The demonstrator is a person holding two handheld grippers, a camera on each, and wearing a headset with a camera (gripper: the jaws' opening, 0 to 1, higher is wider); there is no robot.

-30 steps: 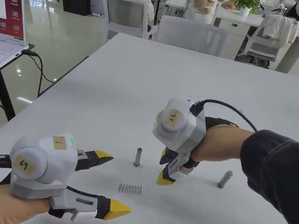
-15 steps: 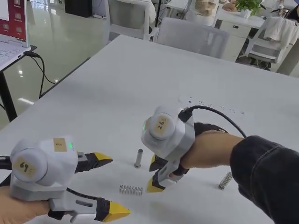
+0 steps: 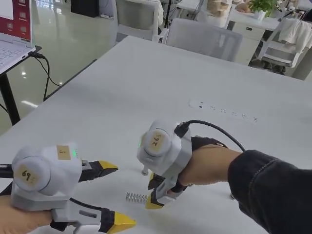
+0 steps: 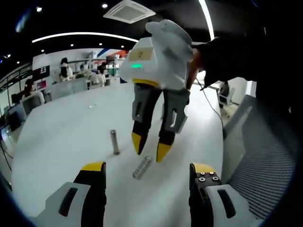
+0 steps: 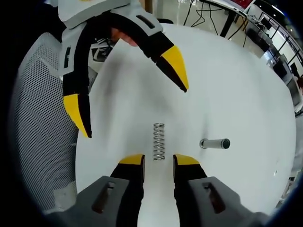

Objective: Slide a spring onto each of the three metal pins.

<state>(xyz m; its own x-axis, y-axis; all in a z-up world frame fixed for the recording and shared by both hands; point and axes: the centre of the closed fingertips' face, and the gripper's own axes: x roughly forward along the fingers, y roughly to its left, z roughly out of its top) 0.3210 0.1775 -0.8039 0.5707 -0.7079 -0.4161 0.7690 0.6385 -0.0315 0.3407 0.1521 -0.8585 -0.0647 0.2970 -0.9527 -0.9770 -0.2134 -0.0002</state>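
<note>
White workbench top (image 3: 146, 83), seen from the headset. Nearest the wearer, the left gripper (image 3: 122, 194) hovers at the table's near edge with its yellow-tipped jaws spread wide. Just beyond, a spring (image 3: 136, 197) lies flat on the surface. The right gripper (image 3: 152, 195) points down at it, jaws a little apart, with the spring's near end (image 5: 159, 141) between the tips and not pinched. A metal pin (image 3: 145, 170) stands upright just behind that gripper. Farther back, a laptop (image 3: 12, 29) sits on a side stand and a grey chair (image 3: 204, 36) faces the table's far edge.
</note>
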